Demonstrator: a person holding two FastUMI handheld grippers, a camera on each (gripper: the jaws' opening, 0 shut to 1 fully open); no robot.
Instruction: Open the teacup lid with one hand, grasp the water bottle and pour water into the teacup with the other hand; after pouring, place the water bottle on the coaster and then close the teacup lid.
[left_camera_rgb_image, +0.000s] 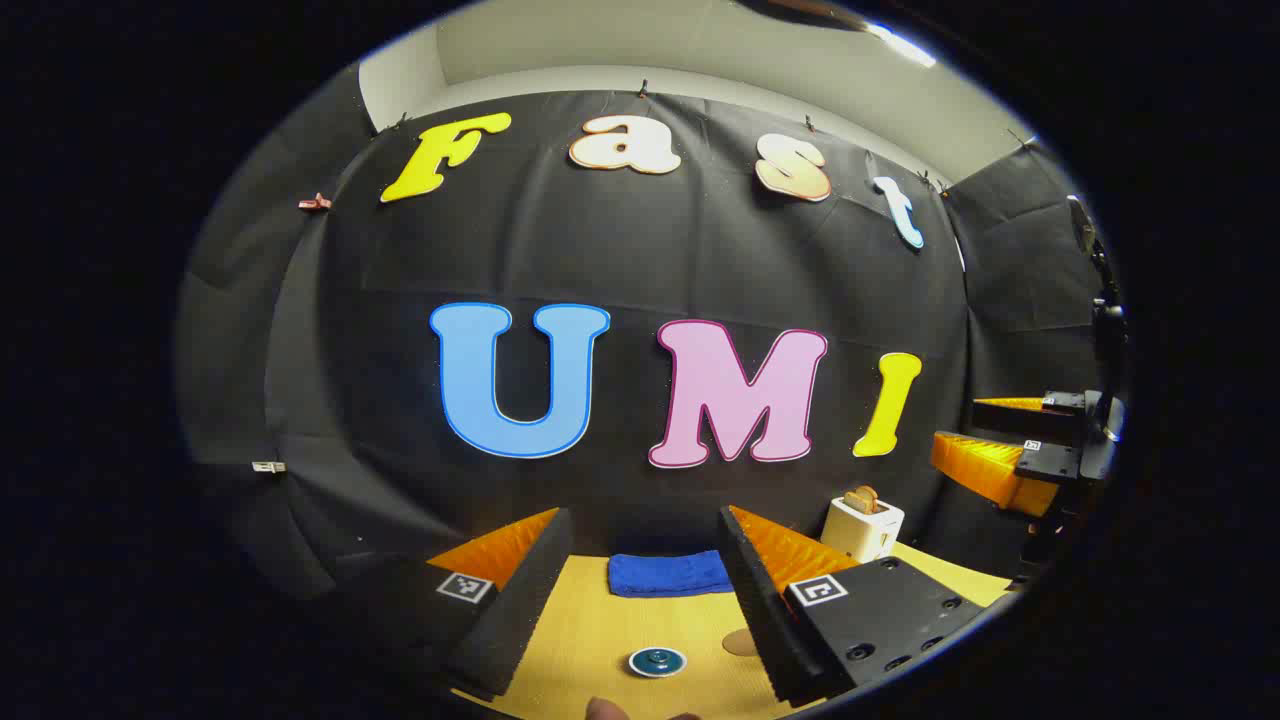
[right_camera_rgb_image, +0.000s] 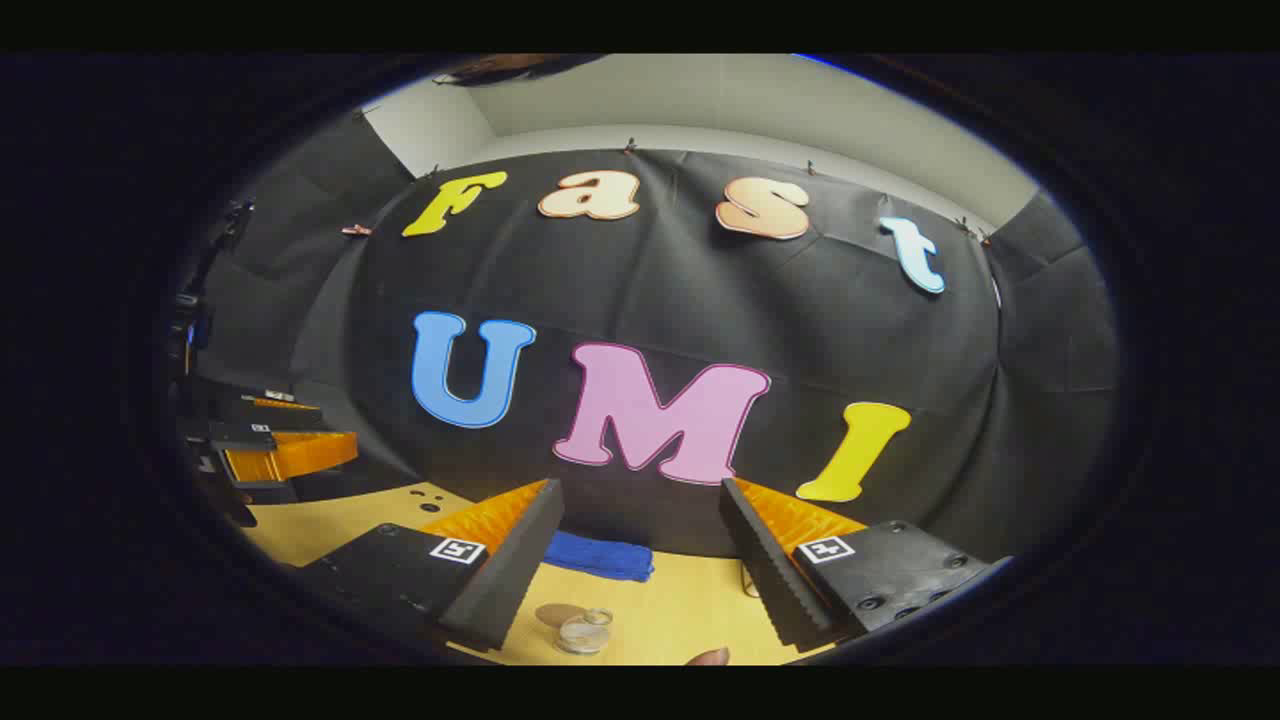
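The table (left_camera_rgb_image: 600, 640) is a pale wooden top reaching to the booth's far wall. Both grippers hang above its near edge with jaws wide apart and nothing between them: the left gripper (left_camera_rgb_image: 645, 560) shows over the table's middle, and the right gripper (right_camera_rgb_image: 640, 545) shows the same way in its own view. Each also appears at the edge of the other's view, equally open.

At the far edge lies a folded blue cloth (left_camera_rgb_image: 670, 574). Far right stands a white toaster (left_camera_rgb_image: 862, 527) with bread in its slot, well away from the work.

Near the middle, in the left gripper view, sits a round blue-topped object with a pale rim (left_camera_rgb_image: 657, 661); it looks like the bottle seen from above, though that is a judgement. If so, it is probably light, smooth and slippery, best taken around the body below the cap. Just right of it a flat brown disc, the coaster (left_camera_rgb_image: 741, 642), is half hidden by a finger.

In the right gripper view a small clear teacup (right_camera_rgb_image: 583, 632) stands on the near table, the coaster just behind it. Glass is fragile and slick; its lid should be pinched by the knob, lightly. Whether the lid is on cannot be told.

Nothing stands between gripper and cup; the cloth lies well beyond.
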